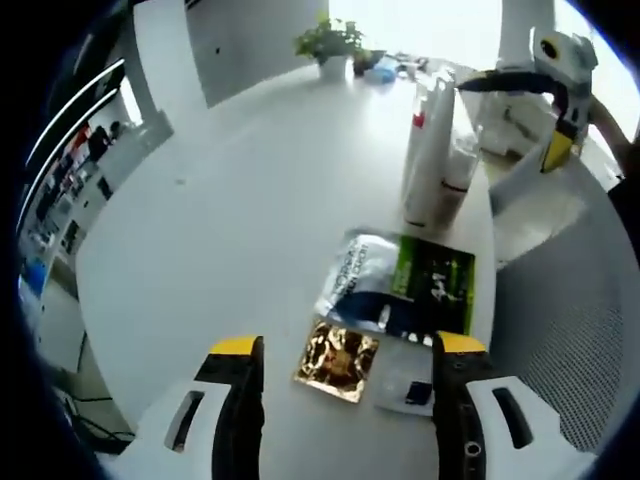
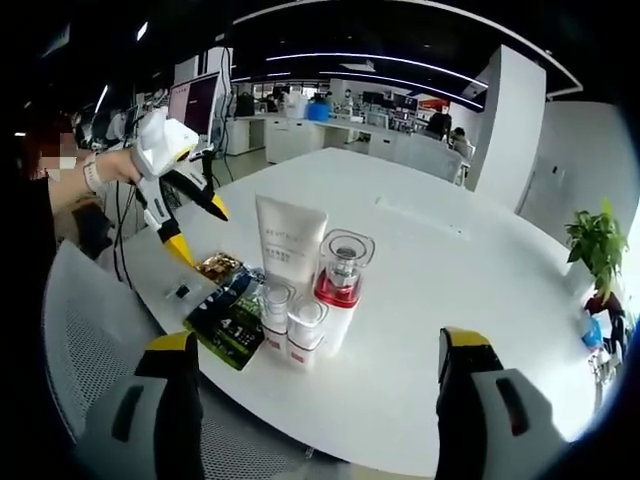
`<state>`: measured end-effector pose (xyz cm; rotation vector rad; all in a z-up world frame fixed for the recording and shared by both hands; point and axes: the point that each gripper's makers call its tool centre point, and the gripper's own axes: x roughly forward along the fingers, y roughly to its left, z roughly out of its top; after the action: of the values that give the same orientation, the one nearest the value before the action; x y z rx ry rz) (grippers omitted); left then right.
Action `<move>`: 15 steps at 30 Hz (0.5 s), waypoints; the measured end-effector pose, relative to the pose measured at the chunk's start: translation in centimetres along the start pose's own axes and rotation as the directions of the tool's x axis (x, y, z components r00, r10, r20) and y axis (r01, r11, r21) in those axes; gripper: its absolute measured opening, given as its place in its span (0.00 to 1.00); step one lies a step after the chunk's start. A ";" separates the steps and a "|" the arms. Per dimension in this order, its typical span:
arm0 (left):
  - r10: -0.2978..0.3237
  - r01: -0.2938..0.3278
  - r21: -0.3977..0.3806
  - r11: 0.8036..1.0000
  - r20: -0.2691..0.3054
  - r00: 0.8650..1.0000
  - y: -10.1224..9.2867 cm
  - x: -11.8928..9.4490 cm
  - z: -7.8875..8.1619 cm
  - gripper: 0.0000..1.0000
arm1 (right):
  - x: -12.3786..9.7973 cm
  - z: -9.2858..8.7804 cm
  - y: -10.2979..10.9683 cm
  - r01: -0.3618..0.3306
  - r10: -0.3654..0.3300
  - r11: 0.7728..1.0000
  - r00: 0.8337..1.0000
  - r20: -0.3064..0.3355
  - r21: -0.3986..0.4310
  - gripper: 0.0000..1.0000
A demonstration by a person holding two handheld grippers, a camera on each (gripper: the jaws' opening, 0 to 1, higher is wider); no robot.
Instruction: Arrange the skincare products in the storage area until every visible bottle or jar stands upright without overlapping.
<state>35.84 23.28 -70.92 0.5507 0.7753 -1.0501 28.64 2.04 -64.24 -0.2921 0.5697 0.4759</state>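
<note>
Right gripper view: bottles [image 2: 305, 300] stand grouped near table [image 2: 450, 260] edge, so my right gripper [image 2: 315, 375] and left gripper [image 1: 348, 375] hover spread wide, empty, over sachets [image 1: 395, 285].

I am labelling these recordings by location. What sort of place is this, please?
Probably an open-plan office: a large white table holding the skincare bottles, desks with monitors behind, and a potted plant.

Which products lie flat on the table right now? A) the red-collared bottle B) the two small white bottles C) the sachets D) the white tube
C: the sachets lie flat at the table edge, while the tube and bottles stand upright.
</note>
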 end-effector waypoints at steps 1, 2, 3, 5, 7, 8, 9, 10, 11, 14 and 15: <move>0.008 -0.008 -0.007 1.000 0.010 1.000 0.0 -0.2 0.1 0.68 | -0.1 0.0 0.0 0.001 -0.001 1.000 1.000 0.000 -0.002 0.99; 0.008 -0.008 -0.015 1.000 0.019 1.000 -0.1 -0.6 0.2 0.69 | -0.2 0.0 -0.1 0.003 -0.003 1.000 1.000 0.001 -0.002 0.99; 0.001 0.000 -0.026 1.000 0.036 0.999 -0.4 -0.9 0.4 0.69 | -0.2 0.0 -0.1 0.005 -0.005 1.000 1.000 0.001 -0.003 0.99; -0.005 0.011 -0.070 0.997 0.089 0.996 -1.0 -1.3 1.1 0.71 | -0.3 -0.1 -0.1 0.005 -0.005 1.000 1.000 -0.001 -0.002 0.99; 0.009 0.003 -0.090 0.996 0.129 0.992 -1.2 -1.9 1.6 0.74 | -0.3 -0.2 -0.1 0.005 -0.005 1.000 1.000 -0.002 0.000 1.00; 0.021 -0.008 -0.094 0.996 0.135 0.991 -1.4 -2.2 1.9 0.75 | -0.3 -0.2 -0.1 0.005 -0.005 1.000 1.000 -0.001 0.004 1.00; 0.036 -0.023 -0.094 0.995 0.144 0.989 -1.5 -2.6 2.0 0.77 | -0.3 -0.2 -0.1 0.005 -0.005 1.000 1.000 0.000 0.005 1.00; 0.051 -0.036 -0.098 0.994 0.148 0.988 -1.4 -2.8 2.1 0.78 | -0.3 -0.2 -0.1 0.004 -0.004 1.000 1.000 0.000 0.004 1.00; 0.064 -0.048 -0.102 0.994 0.155 0.986 -1.4 -3.0 2.1 0.79 | -0.4 -0.2 -0.1 0.003 -0.003 1.000 1.000 -0.001 0.002 1.00; 0.097 -0.077 -0.117 0.990 0.179 0.979 -1.3 -3.9 2.2 0.80 | -0.3 0.0 -0.1 0.002 -0.002 1.000 1.000 0.003 -0.001 1.00; 0.111 -0.089 -0.128 0.988 0.181 0.977 -1.2 -4.2 2.1 0.80 | -0.3 0.1 0.0 -0.002 0.002 1.000 1.000 0.007 0.003 1.00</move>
<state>34.21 23.57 -66.32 0.3785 0.6326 -0.9411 28.48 1.95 -64.04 -0.2871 0.5636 0.4775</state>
